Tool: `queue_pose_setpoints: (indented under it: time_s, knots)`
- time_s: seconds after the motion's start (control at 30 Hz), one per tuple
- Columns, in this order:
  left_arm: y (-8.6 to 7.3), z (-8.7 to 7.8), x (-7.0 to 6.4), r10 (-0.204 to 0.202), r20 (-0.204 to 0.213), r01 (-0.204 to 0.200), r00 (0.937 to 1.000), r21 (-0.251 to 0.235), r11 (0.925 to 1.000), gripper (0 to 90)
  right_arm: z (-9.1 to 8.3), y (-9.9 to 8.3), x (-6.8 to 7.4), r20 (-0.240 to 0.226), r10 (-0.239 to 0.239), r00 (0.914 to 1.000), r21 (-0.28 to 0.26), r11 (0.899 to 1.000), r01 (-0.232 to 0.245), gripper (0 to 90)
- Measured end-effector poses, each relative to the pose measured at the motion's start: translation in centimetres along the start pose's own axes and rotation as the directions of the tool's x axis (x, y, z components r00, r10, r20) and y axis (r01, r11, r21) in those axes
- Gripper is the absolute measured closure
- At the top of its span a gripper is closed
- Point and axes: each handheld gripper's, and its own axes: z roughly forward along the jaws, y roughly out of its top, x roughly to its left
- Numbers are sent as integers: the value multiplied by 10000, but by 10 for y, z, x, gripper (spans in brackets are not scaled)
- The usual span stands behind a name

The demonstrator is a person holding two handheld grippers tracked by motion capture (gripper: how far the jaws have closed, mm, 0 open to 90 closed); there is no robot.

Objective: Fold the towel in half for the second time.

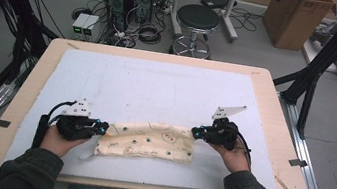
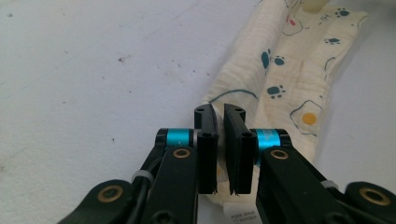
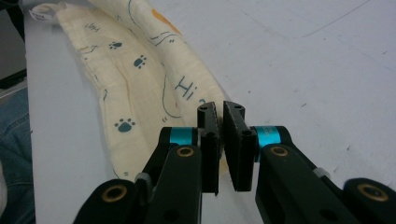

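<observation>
High view puts the cream cloth [image 1: 148, 141] in the lower middle of the frame, folded into a long band that runs left to right on the white mat [image 1: 157, 88], with my two hands at its ends. My left gripper [image 1: 102, 127] sits at the band's left end, in the lower left of the frame; my right gripper [image 1: 196, 132] sits at the right end, a little higher.

Left gripper view: my jaws rise from the bottom centre, drawn close with only a narrow slit between the pads, and the cloth's [image 2: 285, 79] near corner is pinched between them. The band stretches away to the upper right, printed with blue paw marks and a yellow dot. A white label [image 2: 240, 215] peeks out below my jaws at the bottom edge.

Right gripper view: my jaws stand nearly together at the bottom centre, clamped on the edge of the cloth [image 3: 135, 79]. The fabric runs off to the upper left, showing paw prints and the letters "Hi". Blue denim [image 3: 14, 154] of my leg shows at the left edge, beyond the table.
</observation>
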Motion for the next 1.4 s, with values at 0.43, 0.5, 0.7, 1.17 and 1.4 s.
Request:
queue_pose_setpoints:
  time_s: [0.43, 0.5, 0.7, 1.17, 1.4]
  knots:
    - [-11, -2, -6, 102, 143, -104, 9998, 129, 9999, 833, -4, -5, 12, -107, -375, 9992, -102, 9992, 374, 839]
    - [-12, -3, -8, 124, 191, -127, 9997, 148, 9998, 832, -4, -6, 15, -153, -444, 9989, -141, 9989, 442, 838]
    - [-16, -6, -12, 208, 208, -209, 9996, 51, 9998, 829, -3, -10, 23, -266, -599, 9978, -97, 9982, 597, 838]
    - [-27, -7, -16, 285, 184, -290, 9994, 259, 9992, 827, -3, -25, 32, -501, -647, 9966, 198, 9976, 658, 839]
    - [-31, -6, -18, 307, 182, -313, 9994, 338, 9989, 827, -2, -33, 37, -601, -671, 9959, 375, 9969, 694, 839]
